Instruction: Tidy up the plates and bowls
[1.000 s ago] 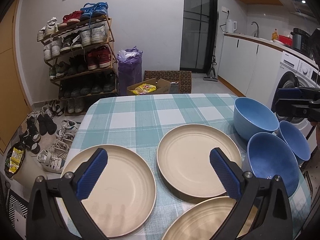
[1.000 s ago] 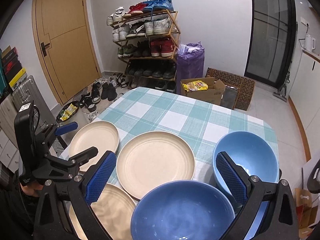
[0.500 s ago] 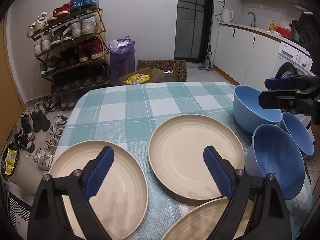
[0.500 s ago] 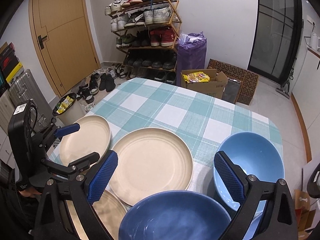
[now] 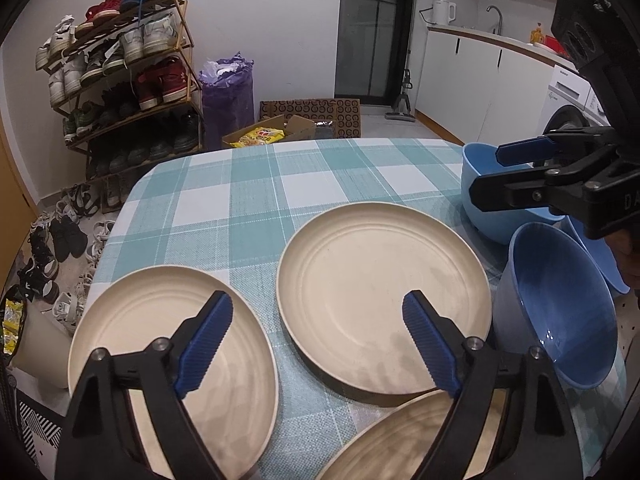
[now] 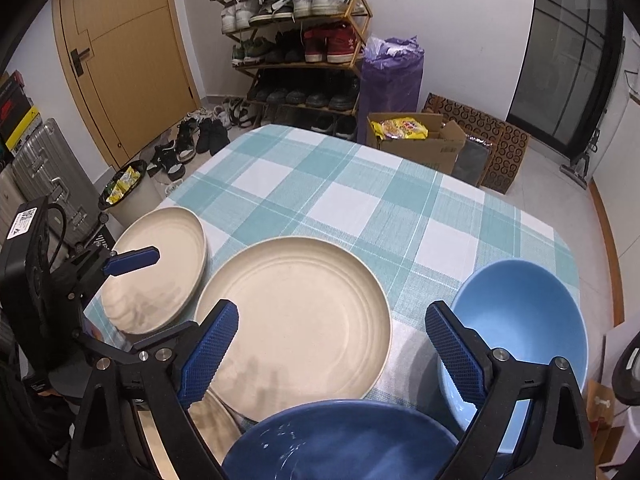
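The tabletop (image 5: 248, 200), covered in a teal and white check cloth, carries three cream plates and three blue bowls. In the left wrist view the left claw (image 5: 316, 346) hangs above the near edge, tilted downward, its ribbed blue pads spread; its jaws have just been closing somewhat, with nothing pinched between them. Beneath its left pad lies the left plate (image 5: 132, 328); the centre plate (image 5: 360, 280) sits just beside it with a strip of cloth between them, and under the right pad the rim of the near plate (image 5: 392, 440) shows, tucked partly under the centre plate's edge. To the right stand the near bowl (image 5: 568, 312), the far bowl (image 5: 480, 176) and, behind the near bowl, a third bowl (image 5: 600, 260) partly hidden. The right claw (image 6: 332, 350) is also spread and grips nothing; its jaws have just been narrowing slightly. In the right wrist view it hovers over the gap between the centre plate (image 6: 304, 312) and the far bowl (image 6: 528, 320), with the near bowl (image 6: 340, 444) directly below at the frame's bottom edge. The left claw (image 6: 132, 260) appears at the left of that view above the left plate (image 6: 168, 256). Beyond the tabletop stand a shoe rack (image 6: 296, 40), a purple bag (image 6: 392, 76) and an open cardboard box (image 6: 416, 144) on the floor.
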Tool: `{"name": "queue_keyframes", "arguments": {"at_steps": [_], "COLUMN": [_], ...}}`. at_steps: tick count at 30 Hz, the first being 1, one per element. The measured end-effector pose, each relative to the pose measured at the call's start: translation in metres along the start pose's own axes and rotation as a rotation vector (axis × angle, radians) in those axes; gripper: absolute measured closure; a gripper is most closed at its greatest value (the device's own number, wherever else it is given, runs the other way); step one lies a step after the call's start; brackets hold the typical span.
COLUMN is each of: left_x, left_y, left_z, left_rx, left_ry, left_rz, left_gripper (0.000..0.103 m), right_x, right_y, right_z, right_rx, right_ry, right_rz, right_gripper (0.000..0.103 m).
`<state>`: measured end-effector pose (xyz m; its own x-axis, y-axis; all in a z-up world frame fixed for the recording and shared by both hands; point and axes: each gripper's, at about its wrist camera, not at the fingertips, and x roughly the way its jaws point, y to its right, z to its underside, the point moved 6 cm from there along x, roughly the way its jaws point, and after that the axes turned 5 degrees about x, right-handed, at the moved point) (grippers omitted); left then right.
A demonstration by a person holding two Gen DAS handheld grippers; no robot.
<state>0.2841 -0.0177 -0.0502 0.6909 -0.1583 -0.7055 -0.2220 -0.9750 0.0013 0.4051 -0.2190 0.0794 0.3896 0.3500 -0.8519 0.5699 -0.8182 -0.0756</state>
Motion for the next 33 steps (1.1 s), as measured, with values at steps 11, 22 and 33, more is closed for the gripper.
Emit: {"name": "queue_keyframes", "arguments": {"at_steps": [11,22,33], "left_x": [0.015,0.026,0.035], "left_y": [0.008,0.01,0.014], "left_z": [0.009,0.021,0.028], "left_rx": [0.013,0.03,0.041], "left_ry": [-0.063,-0.121,-0.168], "left_rz": [0.032,0.041,0.056], "left_gripper": [0.032,0.037,0.043], "right_x": [0.024,0.053,0.08], "right_y": [0.004,0.003,0.013], "right_z": [0.004,0.01,0.019], "right_rx": [-0.003,-0.004,0.016], "right_ry": [-0.073,-0.185,-0.294], "right_rz": [0.016,0.033,0.072], "right_gripper": [0.014,0.017,0.017]}}
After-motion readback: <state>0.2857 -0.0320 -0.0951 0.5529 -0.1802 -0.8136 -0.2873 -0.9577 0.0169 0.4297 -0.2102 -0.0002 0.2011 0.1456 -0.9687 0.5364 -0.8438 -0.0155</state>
